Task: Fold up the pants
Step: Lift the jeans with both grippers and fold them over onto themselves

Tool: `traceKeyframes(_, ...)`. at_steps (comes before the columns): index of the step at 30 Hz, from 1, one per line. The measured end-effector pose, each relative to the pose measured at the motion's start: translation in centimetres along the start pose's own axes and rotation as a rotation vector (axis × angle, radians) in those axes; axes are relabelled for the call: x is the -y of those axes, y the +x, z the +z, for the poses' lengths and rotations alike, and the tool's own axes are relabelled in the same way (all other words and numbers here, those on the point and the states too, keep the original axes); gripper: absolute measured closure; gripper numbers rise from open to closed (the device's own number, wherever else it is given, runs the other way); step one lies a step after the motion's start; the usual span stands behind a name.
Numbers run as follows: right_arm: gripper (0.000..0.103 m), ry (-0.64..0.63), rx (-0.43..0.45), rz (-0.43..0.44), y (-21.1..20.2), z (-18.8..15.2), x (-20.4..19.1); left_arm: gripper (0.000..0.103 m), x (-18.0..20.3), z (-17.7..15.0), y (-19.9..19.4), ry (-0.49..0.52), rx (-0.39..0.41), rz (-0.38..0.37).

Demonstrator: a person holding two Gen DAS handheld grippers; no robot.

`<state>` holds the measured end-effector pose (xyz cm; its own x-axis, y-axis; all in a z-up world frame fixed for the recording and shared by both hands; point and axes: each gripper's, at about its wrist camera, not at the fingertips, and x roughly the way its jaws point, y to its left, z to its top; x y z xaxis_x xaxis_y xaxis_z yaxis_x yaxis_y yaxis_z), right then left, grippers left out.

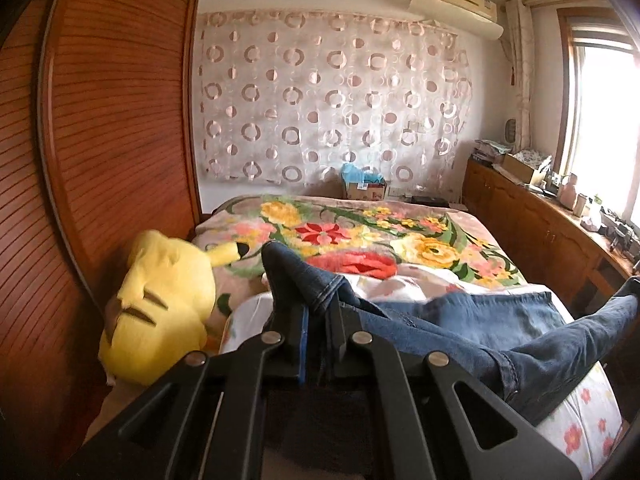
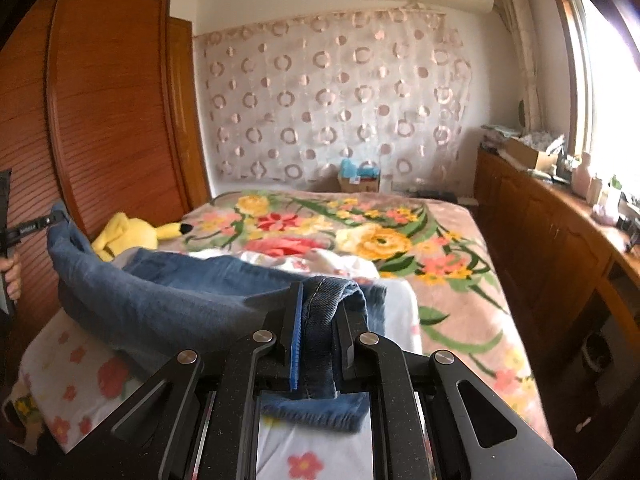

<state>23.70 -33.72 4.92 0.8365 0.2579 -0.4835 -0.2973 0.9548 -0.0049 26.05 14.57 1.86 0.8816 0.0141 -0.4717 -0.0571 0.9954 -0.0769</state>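
Pants (image 1: 460, 316): one | grippers: left (image 1: 318, 312), right (image 2: 320, 316), both clamping denim

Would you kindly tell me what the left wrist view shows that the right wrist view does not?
Only the left wrist view shows the left claw pinching denim up close. Only the right wrist view shows the right claw clamped on a hem, plus a hand at its left edge. Both show the jeans, yellow plush toy and floral blanket.

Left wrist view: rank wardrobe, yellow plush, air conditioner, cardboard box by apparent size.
1. wardrobe
2. yellow plush, though nearness to the camera inflates it
3. air conditioner
4. cardboard box
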Motion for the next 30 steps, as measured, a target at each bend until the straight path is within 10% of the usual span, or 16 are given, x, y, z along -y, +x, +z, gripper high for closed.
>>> traceKeyframes(19, 0.094, 0.015, -0.242, -0.075, 14.3, -0.1, 4.0, 0.090, 0.9, -0.4, 14.3, 0.010, -0.247, 0.005)
traceKeyframes(30, 0.094, 0.023, -0.297, -0.088, 17.0, -1.2, 4.3, 0.063, 1.2, -0.2, 9.5, 0.022, -0.215, -0.092)
